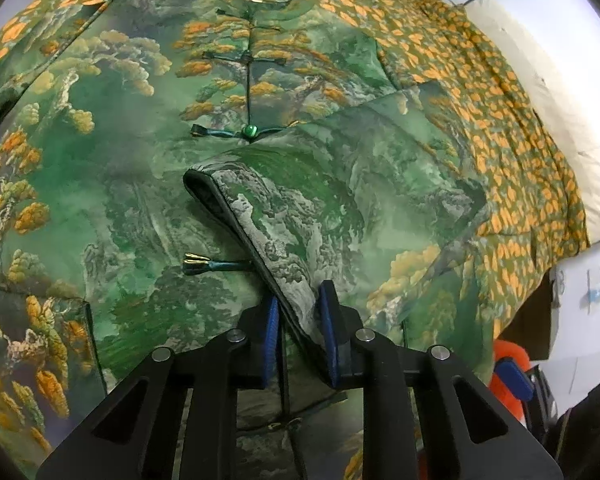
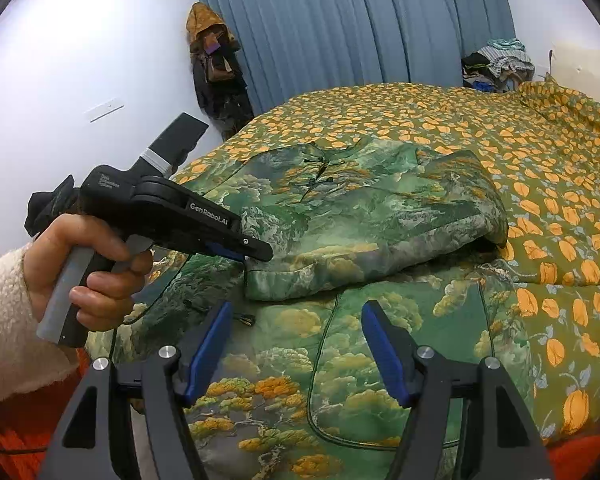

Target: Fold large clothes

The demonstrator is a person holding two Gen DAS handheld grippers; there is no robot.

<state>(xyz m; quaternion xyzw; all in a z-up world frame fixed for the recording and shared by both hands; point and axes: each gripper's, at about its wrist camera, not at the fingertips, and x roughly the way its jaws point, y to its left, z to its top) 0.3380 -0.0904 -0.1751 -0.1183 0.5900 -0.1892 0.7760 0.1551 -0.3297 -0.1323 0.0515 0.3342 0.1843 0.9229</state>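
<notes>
A green landscape-print jacket point(image 1: 120, 160) point(image 2: 380, 360) lies spread, front up, on the bed. One sleeve point(image 1: 340, 208) point(image 2: 360, 236) is folded across its chest. My left gripper point(image 1: 300, 296) point(image 2: 256, 250) is shut on the dark-trimmed cuff edge of that sleeve, the fabric pinched between the blue pads point(image 1: 272, 332). A hand point(image 2: 88, 264) in a fleecy sleeve holds its handle. My right gripper point(image 2: 296, 312) hovers open over the jacket's lower front, nothing between its fingers.
An orange-leaf bedspread point(image 1: 460, 60) point(image 2: 420, 112) covers the bed around the jacket. A pile of clothes point(image 2: 496, 64) sits at the far corner. A coat point(image 2: 216, 76) hangs by the blue curtain point(image 2: 360, 20). Something orange point(image 1: 508, 360) lies beside the bed.
</notes>
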